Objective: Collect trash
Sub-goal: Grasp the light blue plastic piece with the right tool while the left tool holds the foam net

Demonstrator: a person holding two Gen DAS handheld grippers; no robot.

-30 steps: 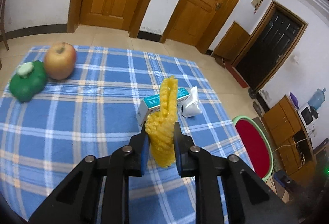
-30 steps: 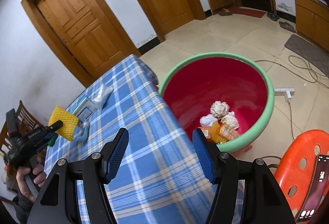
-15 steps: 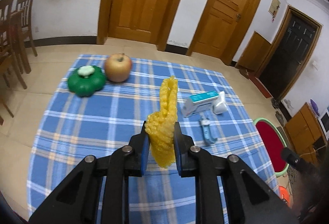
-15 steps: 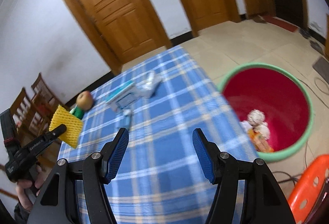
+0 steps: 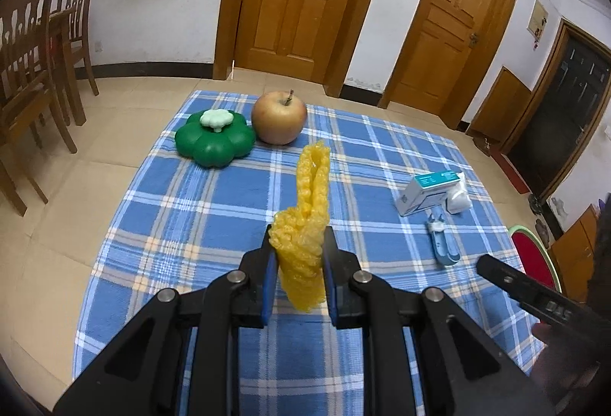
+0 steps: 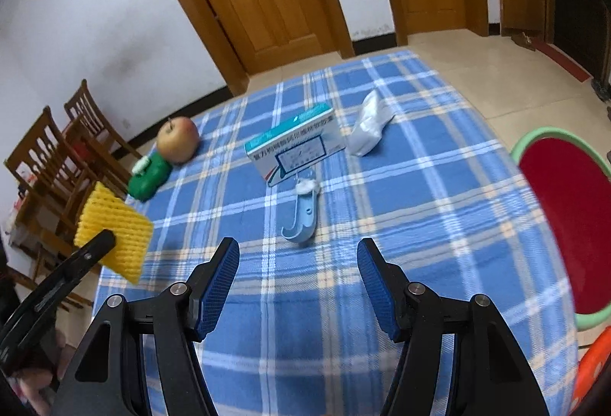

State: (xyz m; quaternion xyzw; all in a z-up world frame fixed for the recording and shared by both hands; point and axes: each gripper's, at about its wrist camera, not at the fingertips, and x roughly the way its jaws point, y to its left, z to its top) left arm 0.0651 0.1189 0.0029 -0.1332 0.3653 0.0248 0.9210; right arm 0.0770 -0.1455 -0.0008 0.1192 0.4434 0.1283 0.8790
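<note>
**Left fingers clamp yellow foam net; right fingers part above the hook**

The fingers [image 5: 267,274] of the left gripper [image 5: 298,244] pinch the lower part of a yellow foam fruit net [image 5: 305,225], squeezed narrow between the blue pads; the net's upper part rises free above the tips, clear of the table [image 5: 191,209]; the right gripper [image 6: 298,255] has nothing between its fingers, which are closing slightly above the cloth, with a light-blue plastic hook [image 6: 303,217] lying just beyond them.

The table wears a blue plaid cloth; on it sit an apple [image 5: 278,118] touching a green flower-shaped container [image 5: 214,143], a teal-and-white medicine box [image 6: 296,146], and a white wrapper [image 6: 368,129] beside the box; a red basin with a green rim [image 6: 573,217] stands off the table's right edge; wooden doors and chairs line the white walls.

The net stands upright, long axis pointing up and away from the fingers.
</note>
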